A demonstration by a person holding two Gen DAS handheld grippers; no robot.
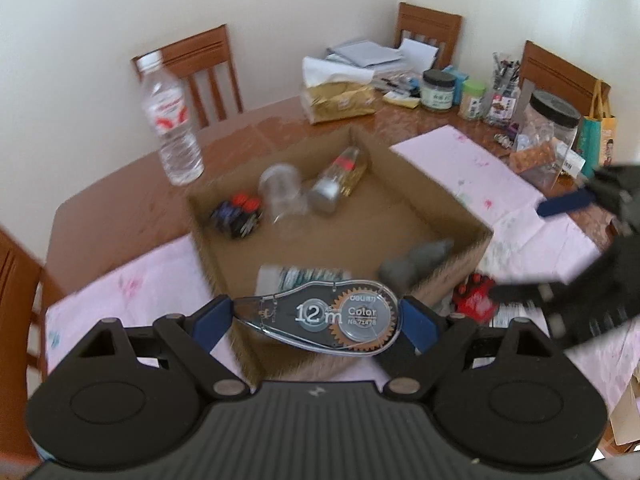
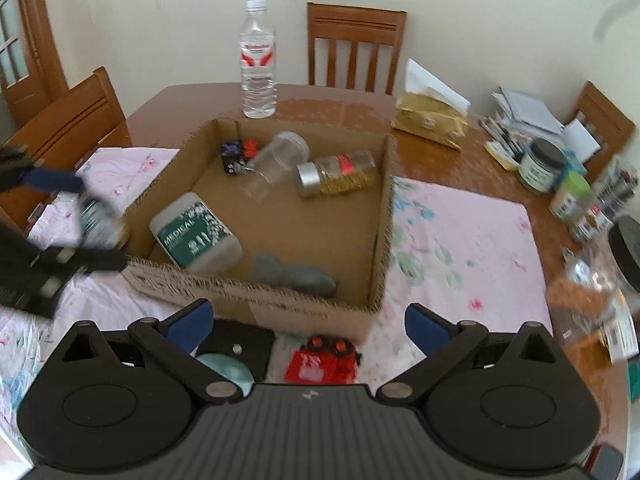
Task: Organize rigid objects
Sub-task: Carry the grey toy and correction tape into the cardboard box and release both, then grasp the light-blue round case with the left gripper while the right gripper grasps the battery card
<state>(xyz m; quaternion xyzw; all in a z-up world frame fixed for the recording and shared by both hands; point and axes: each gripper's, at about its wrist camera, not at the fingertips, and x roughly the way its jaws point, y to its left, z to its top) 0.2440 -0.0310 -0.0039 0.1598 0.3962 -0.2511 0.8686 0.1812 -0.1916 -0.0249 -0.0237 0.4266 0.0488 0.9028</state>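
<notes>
My left gripper (image 1: 318, 316) is shut on a clear correction tape dispenser (image 1: 320, 320) and holds it above the near wall of an open cardboard box (image 1: 452, 204). It also shows in the right wrist view (image 2: 90, 220), at the box's left side. The box (image 2: 384, 216) holds a white medical bottle (image 2: 196, 236), a grey object (image 2: 292, 272), a clear jar (image 2: 280, 160), a silver-capped spice bottle (image 2: 336, 174) and a dark cube (image 2: 236, 156). My right gripper (image 2: 308, 324) is open and empty, above a red object (image 2: 320, 364) and a black item (image 2: 236, 352) in front of the box.
A water bottle (image 2: 259, 60) stands behind the box on the wooden table (image 2: 452, 160). A gold tissue pack (image 2: 430, 120), jars (image 2: 542, 166) and papers crowd the right side. A pink cloth (image 2: 460, 248) lies under the box. Chairs (image 2: 356, 46) surround the table.
</notes>
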